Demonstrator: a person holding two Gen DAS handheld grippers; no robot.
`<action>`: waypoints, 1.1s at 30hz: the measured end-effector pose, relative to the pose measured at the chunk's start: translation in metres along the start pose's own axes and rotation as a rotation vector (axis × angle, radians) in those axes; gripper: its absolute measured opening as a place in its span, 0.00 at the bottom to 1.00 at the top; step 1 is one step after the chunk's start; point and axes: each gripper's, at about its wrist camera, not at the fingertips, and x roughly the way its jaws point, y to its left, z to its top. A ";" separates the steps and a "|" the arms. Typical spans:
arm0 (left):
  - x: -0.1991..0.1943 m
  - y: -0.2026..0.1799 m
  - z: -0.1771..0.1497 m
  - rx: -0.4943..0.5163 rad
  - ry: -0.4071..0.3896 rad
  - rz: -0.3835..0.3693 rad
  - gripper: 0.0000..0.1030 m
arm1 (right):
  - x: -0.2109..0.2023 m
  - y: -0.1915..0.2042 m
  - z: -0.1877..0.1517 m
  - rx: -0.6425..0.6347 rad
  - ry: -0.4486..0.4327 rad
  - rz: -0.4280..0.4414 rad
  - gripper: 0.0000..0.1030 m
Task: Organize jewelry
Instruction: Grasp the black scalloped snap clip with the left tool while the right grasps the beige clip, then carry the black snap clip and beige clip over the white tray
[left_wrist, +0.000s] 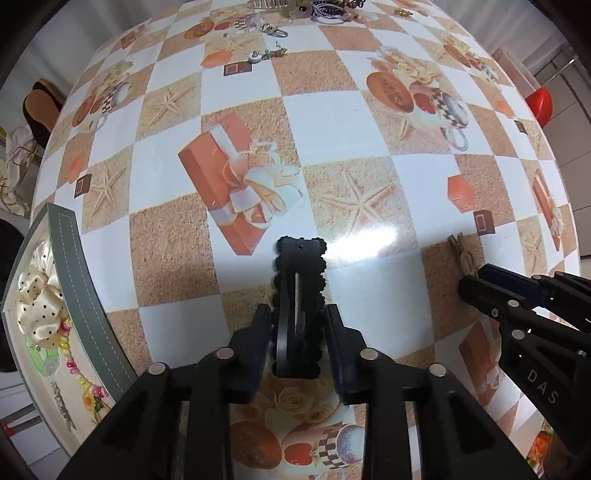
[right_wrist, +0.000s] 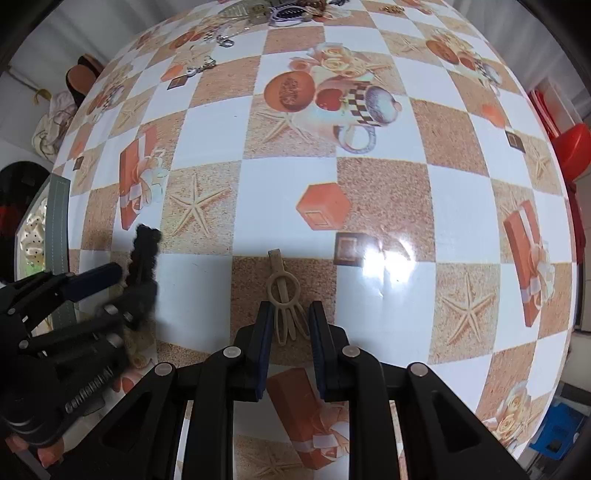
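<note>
- The grey tray (left_wrist: 70, 273) sits at the table's near-left edge, just left of my left gripper (left_wrist: 298, 317), and it already holds a few things: a cream polka-dot scrunchie (left_wrist: 35, 295), a string of colourful beads (left_wrist: 79, 376) below it, a greenish clear piece beside the beads, and a small silvery clip (left_wrist: 62, 411) nearest to me.
- My left gripper is clamped on a black scallop-edged hair clip (left_wrist: 299, 288). The clip's long axis runs straight out along the fingers, rounded end pointing away from me, and it looks lifted off the tablecloth (left_wrist: 332, 122).
- Right of that black clip, my right gripper (right_wrist: 290, 321) has its fingers either side of a beige hair clip (right_wrist: 284, 295). The pads look like they're touching its pronged end, but I can't tell if it's really pinched.
- That beige clip lies on a sandy square of the cloth, long axis along my fingers, prongs toward me, narrow tip pointing away.
- Far across the table from the tray there's a pile of other jewelry (left_wrist: 314, 9), chains and hair ties, too small to sort out.
</note>
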 end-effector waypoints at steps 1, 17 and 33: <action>-0.001 0.001 0.000 -0.003 -0.002 -0.006 0.33 | 0.000 -0.002 0.000 0.005 0.003 0.001 0.21; -0.062 0.029 -0.017 -0.044 -0.072 -0.064 0.33 | -0.027 -0.017 0.008 0.059 0.001 0.038 0.21; -0.092 0.065 -0.040 -0.111 -0.136 -0.054 0.33 | -0.054 0.035 0.000 0.017 -0.021 0.054 0.21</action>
